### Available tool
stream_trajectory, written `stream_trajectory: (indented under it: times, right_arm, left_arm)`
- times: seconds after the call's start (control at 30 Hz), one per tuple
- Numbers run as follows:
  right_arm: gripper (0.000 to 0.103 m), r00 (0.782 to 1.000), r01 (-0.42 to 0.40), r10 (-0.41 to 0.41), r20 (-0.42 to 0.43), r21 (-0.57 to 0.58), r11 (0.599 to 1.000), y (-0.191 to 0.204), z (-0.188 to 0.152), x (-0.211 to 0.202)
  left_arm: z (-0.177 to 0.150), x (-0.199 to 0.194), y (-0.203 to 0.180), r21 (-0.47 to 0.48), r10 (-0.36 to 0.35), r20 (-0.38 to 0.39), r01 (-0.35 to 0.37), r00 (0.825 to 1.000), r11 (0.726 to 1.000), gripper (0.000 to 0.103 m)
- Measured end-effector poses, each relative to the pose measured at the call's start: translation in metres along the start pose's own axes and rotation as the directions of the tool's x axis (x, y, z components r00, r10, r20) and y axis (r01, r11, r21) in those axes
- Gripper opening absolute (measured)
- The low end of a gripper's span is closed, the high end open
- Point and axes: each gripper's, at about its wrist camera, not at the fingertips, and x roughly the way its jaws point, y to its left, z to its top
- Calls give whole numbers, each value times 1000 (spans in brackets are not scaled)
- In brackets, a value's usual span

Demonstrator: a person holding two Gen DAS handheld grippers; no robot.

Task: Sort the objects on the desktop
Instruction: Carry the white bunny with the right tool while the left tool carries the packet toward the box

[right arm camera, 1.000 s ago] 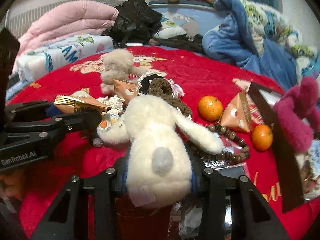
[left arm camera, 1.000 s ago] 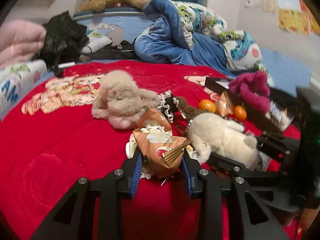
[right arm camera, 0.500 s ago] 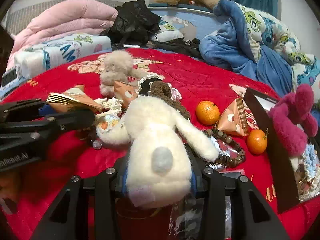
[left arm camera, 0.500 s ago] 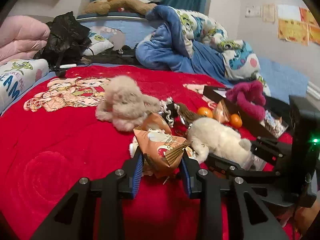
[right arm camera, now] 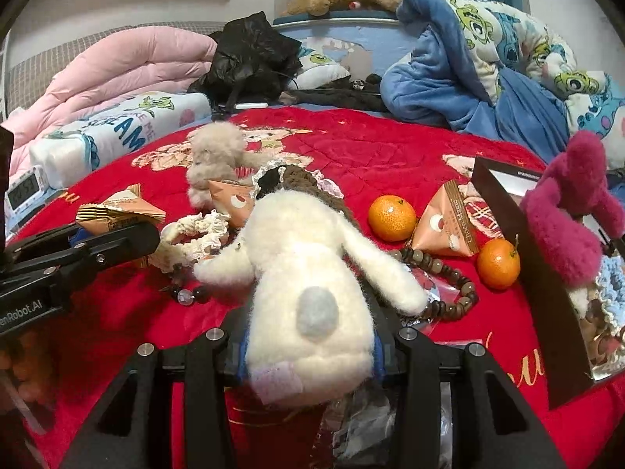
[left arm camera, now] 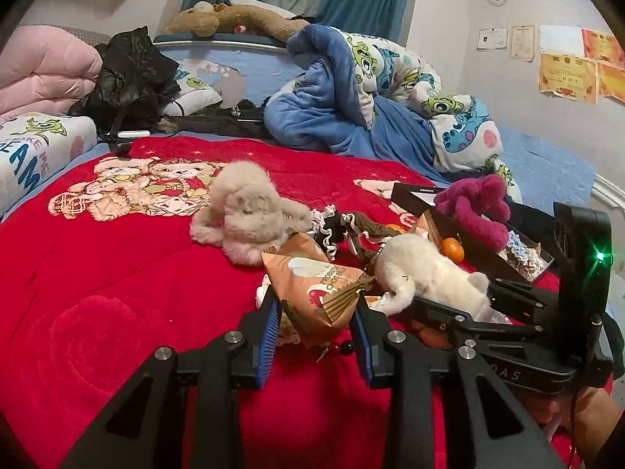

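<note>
Sorting step: both items gripped above the red bedspread (left arm camera: 117, 312); placement pending.
Left gripper (left arm camera: 316, 336): fingers clamped on the orange snack packet (left arm camera: 316, 293).
Right gripper (right arm camera: 308, 348): fingers clamped on the white plush rabbit (right arm camera: 308, 273).
Item location: packet and rabbit side by side over the clutter pile, near the tangerines (right arm camera: 391, 217).
Destination, judged: black box (right arm camera: 547, 293) holding the magenta plush (right arm camera: 566, 226).
Next move: carry the rabbit right, clear the box wall, then release.

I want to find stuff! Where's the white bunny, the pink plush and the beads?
white plush bunny (right arm camera: 308, 273), right wrist view, its back
magenta plush toy (right arm camera: 562, 230), right wrist view, its body
wooden bead bracelet (right arm camera: 449, 273), right wrist view, its beads
</note>
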Motion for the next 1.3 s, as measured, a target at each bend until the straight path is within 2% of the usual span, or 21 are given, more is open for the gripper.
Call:
stream_trajectory:
  times: [0.13,0.2,0.33,0.47,0.63,0.73,0.9,1.13,1.3]
  right_arm:
    - [43,999,-27,26,27,32,999,-7,0,-5]
    - [43,997,-44,41,62,63,997,-14,-2,-11]
    - [43,983,-77,50,177,153,985,-31,-5,-35]
    - [43,973,-82,34,228,205,975,-40,-7,-49]
    - [43,968,-58,11,249,183,981,-33,-5,-56]
    - [43,964,-58,6,267,185,981,-34,-5,-62]
    - [43,961,-52,-1,277,185,981,-38,-4,-69]
    - [43,956,-35,-25,294,197,980,-53,-8,-85]
    - [43,952,17,-71,296,182,983,-65,-11,-98]
  left_arm:
    - [0,4,-7,29,23,-18,-22,1000,999,35]
    - [1,2,-14,59,39,-12,-38,999,998,35]
    - [0,-5,-23,83,27,1,-27,1000,996,35]
    - [2,-7,-27,68,20,-9,-19,1000,998,35]
    - [7,-5,-32,-9,-24,-29,24,999,1000,35]
    - [10,-2,-44,7,-19,-33,19,999,1000,35]
    - [16,3,-67,6,-65,-34,65,997,998,35]
    - [18,14,-112,77,-99,-42,102,994,992,34]
    - [24,27,-127,60,-144,-44,146,989,987,34]
